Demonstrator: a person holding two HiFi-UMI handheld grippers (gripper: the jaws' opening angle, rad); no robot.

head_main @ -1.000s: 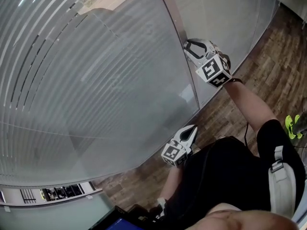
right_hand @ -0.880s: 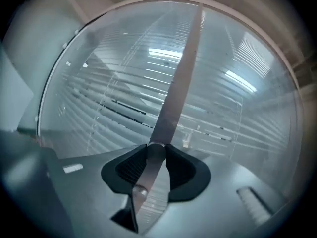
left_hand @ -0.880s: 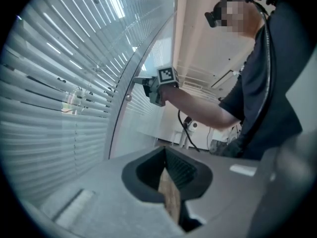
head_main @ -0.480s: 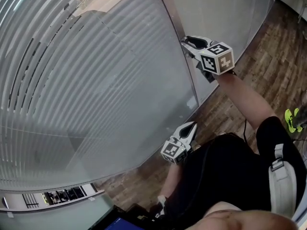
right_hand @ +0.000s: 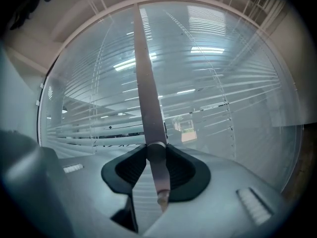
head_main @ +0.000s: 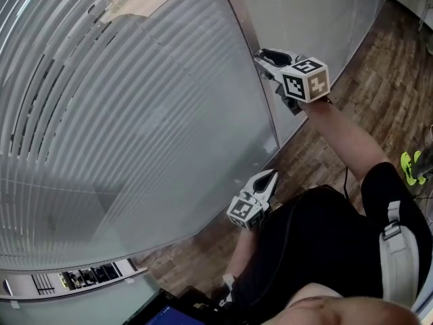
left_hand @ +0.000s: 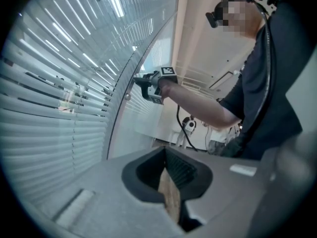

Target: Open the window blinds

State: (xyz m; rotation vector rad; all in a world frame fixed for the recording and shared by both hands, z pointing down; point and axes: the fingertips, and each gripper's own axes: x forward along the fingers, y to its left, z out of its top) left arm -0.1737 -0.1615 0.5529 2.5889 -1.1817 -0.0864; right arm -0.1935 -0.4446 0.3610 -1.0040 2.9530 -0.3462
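Blinds [head_main: 115, 120]: slats behind curved glass, filling the head view from 8 to 12 o'clock; most lie flat and closed, with dark gaps between slats near 10 o'clock.
Frame post [head_main: 245, 29]: metal strip on the glass, running from 12 o'clock down towards the centre.
Control knob [right_hand: 159, 172]: short metal cylinder standing out from the post.
Right gripper [head_main: 264, 57]: at 1 o'clock in the head view, held level against the post; jaws part-way apart and clamped on the control knob, one on each side.
Left gripper [head_main: 270, 177]: just below centre towards 5 o'clock, clear of the glass; jaws drawn to a thin slit, nothing between them.
Floor [head_main: 379, 73]: wood planks at 2 to 3 o'clock.
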